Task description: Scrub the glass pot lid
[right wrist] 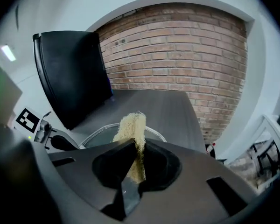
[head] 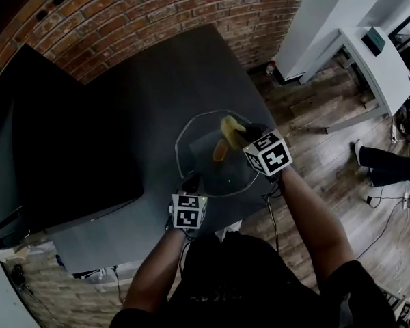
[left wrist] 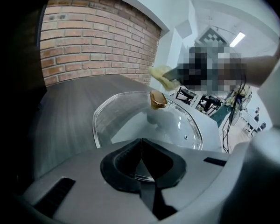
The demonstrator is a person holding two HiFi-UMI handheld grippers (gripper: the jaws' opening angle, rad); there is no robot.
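Left gripper (head: 189,183) clamps the near rim of the glass pot lid (head: 199,137) on the dark table (head: 143,101). Right gripper (head: 240,137) pinches a yellow scrub pad (head: 229,126) over the lid's far right side. Scrubbing looks largely undone.

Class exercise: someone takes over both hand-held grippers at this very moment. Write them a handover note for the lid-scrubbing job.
Left hand-held gripper: shut on the near rim of the glass pot lid, which sits on the dark table.
Right hand-held gripper: shut on the yellow scrub pad, held over the lid close to its gold knob. Whether the pad touches the glass cannot be told.
Done: lid gripped, pad in grasp.
Left: scrub the glass. No suds or marks show how much has been scrubbed.
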